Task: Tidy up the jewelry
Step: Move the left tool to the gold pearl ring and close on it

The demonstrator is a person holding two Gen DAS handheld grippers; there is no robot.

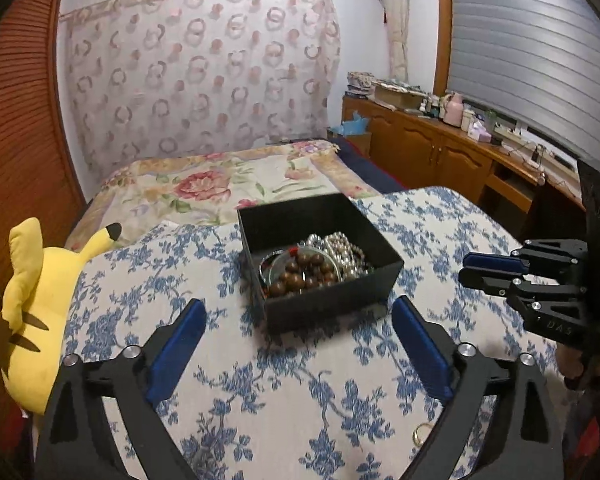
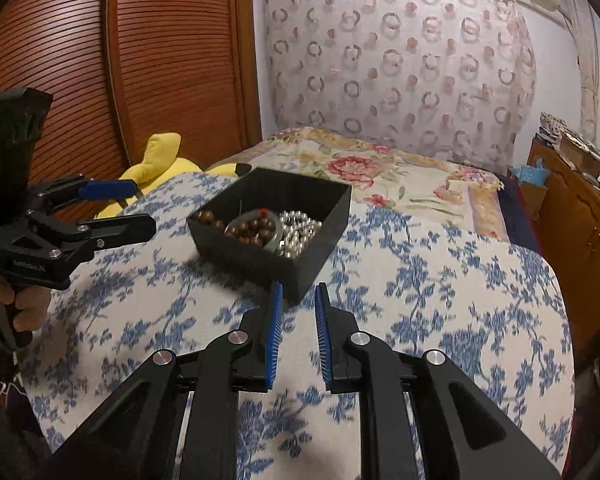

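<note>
One open black rectangular box point(image 1: 319, 256) of jewelry sits on the blue-and-white floral cloth point(image 1: 260, 392), between my two grippers.

My left gripper point(image 1: 298, 344) is spread wide, holding nothing; my right gripper point(image 2: 298, 336) has a narrow gap, also holding nothing. Inside the box I count one brown wooden bead bracelet point(image 1: 300, 274), one silver bead strand point(image 1: 339, 250). One small gold ring point(image 1: 421, 434) lies on the cloth. One yellow plush toy point(image 1: 36, 312) rests beside it.

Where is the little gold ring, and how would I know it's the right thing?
Find the table with the blue flowered cloth; the black box of beads sits in its middle. The gold ring lies alone on the cloth at the near edge, outside the box. It's one thin plain hoop, not beaded.
</note>
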